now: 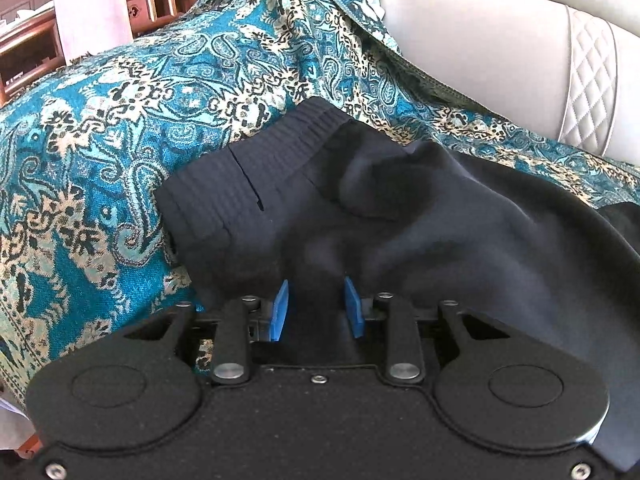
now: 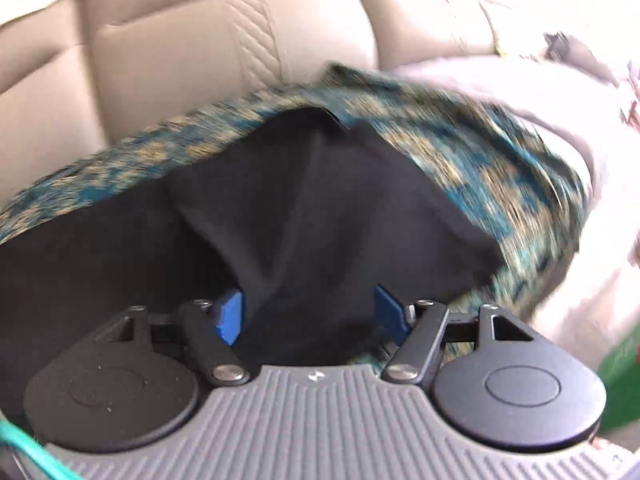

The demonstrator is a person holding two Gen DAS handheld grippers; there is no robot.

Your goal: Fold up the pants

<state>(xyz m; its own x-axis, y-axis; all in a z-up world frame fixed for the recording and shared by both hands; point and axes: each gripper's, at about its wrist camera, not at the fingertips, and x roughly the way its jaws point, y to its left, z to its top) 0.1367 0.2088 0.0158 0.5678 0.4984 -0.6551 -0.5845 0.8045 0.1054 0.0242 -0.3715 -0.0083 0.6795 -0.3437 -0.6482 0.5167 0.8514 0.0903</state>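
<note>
Dark navy pants (image 1: 360,200) lie rumpled on a teal patterned throw (image 1: 120,140) over a pale leather sofa (image 1: 500,60), ribbed waistband (image 1: 260,160) toward ten o'clock; the left gripper (image 1: 316,306) pinches a fold of them; the right gripper (image 2: 310,314) (view motion-blurred) stands parted, fabric bunched between its blue pads (image 2: 230,316).

One pair of dark pants (image 1: 400,208), one patterned throw (image 1: 160,100), two grippers.
</note>
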